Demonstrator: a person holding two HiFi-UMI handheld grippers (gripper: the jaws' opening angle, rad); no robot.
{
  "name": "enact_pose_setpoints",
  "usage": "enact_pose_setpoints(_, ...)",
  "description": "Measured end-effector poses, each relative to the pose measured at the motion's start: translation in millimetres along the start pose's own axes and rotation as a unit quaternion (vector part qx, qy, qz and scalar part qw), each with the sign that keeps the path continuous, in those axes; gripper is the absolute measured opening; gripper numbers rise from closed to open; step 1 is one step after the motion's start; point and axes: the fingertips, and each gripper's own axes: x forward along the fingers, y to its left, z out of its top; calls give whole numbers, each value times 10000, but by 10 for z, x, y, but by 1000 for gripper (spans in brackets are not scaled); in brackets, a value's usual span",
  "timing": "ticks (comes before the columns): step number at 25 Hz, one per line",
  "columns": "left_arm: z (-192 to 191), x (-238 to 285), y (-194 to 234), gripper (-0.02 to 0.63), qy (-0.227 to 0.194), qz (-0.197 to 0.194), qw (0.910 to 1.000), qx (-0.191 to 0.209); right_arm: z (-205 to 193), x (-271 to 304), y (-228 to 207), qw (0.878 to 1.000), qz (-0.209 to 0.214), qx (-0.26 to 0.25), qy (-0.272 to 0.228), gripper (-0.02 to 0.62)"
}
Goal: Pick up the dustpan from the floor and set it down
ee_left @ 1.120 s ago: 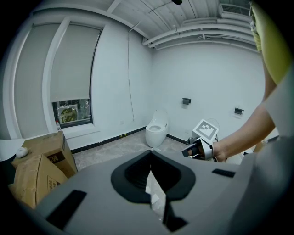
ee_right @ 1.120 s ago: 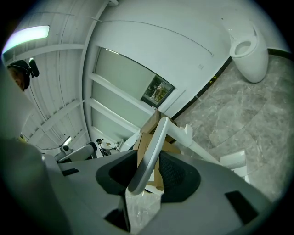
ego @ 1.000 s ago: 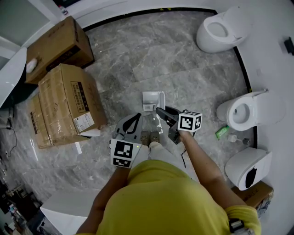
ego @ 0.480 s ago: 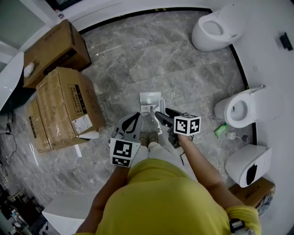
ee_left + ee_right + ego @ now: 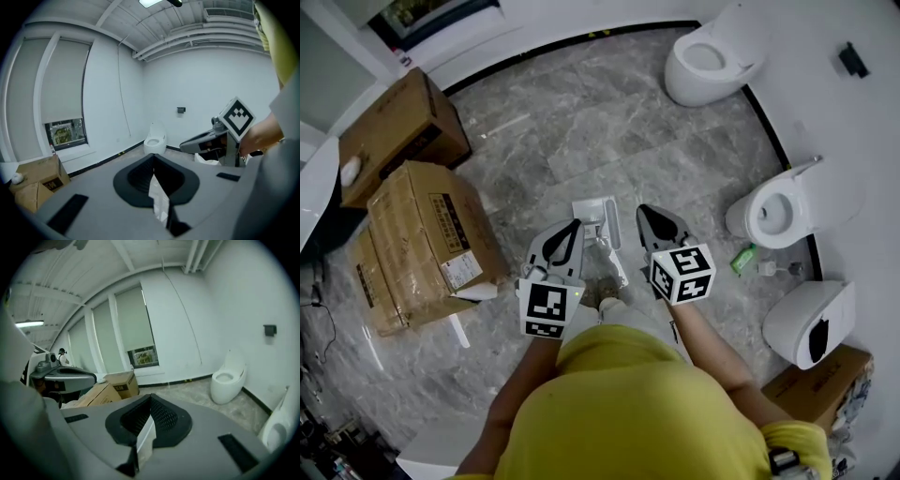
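Now that the right gripper [image 5: 644, 214] has lifted off the dustpan [image 5: 592, 212], jaws just closed empty, left gripper [image 5: 574, 227] beside it likewise closed, set-down looks done.

Not a single word or number can be read from here. The large cardboard box [image 5: 431, 234], at nine o'clock from the person, has a dark printed panel [image 5: 447, 212] on top and a white sticker [image 5: 461, 270] near its lower edge. The print on both is too small to make out. The smaller box [image 5: 398, 127] at ten o'clock shows a dark label [image 5: 120, 387] on its side in the right gripper view, also illegible. The cube [image 5: 546, 309] on the left tool [image 5: 574, 225] and the cube [image 5: 682, 274] on the right tool [image 5: 644, 211] carry black-and-white square patterns, not letters.
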Motion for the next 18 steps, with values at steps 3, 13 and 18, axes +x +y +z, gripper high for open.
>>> enact_pose_setpoints(3, 233, -51, -31, 2, -231, 72, 9997, 90, 390, -239, 67, 9967, -230, -486, -601, 11)
enact_pose_setpoints(13, 992, -514, -24, 2, -1041, 666, 9921, 225, 1266, -1057, 328, 9654, -790, -1337, -2096, 11)
enact_pose_setpoints(18, 1218, -719, -87, 2, -1379, 833, 9866, 243, 1432, -1316, 409, 9576, -807, -1309, -2436, 11)
